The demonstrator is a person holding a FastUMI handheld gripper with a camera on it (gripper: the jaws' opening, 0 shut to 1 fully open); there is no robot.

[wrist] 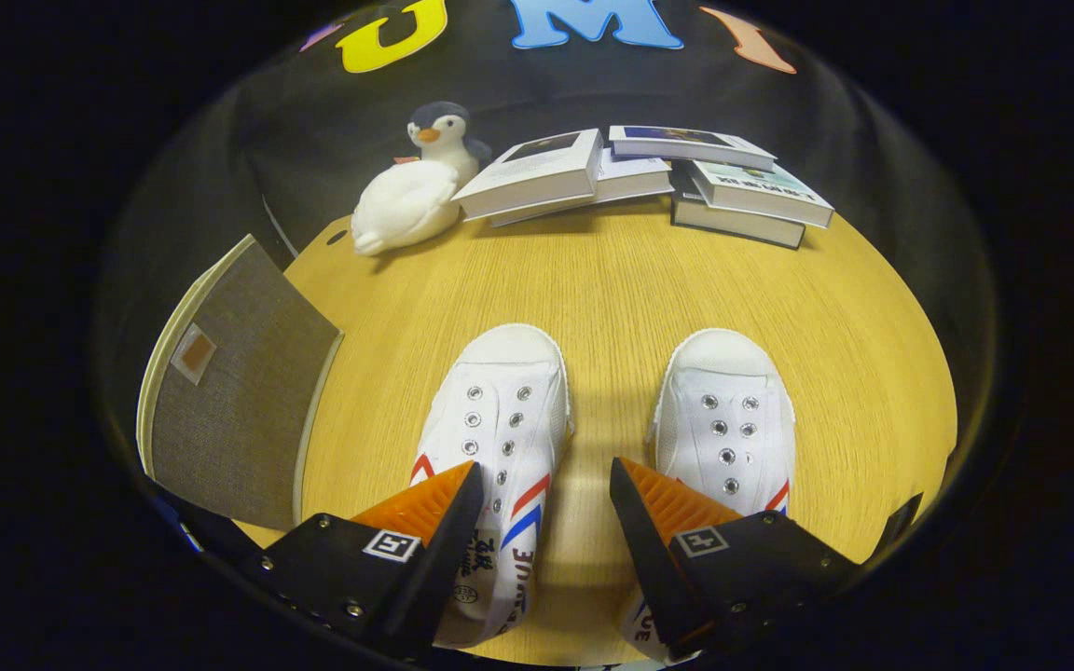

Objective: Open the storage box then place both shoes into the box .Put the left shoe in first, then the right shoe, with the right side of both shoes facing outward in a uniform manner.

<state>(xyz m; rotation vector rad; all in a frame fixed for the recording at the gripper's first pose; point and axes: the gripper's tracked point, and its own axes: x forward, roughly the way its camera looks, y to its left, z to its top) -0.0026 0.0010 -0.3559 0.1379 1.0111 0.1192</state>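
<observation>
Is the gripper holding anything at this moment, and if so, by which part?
Nothing is held. The gripper is open above the table, with bare tabletop in the gap between its fingers; the left shoe and right shoe lie under and ahead of them.

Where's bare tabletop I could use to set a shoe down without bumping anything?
Most open: the wooden table between the shoe toes and the books. A narrow strip runs between the left shoe and right shoe. Crowded: the far edge, with the plush penguin. The storage box flanks the left shoe. The open gripper hovers above both shoes.
</observation>
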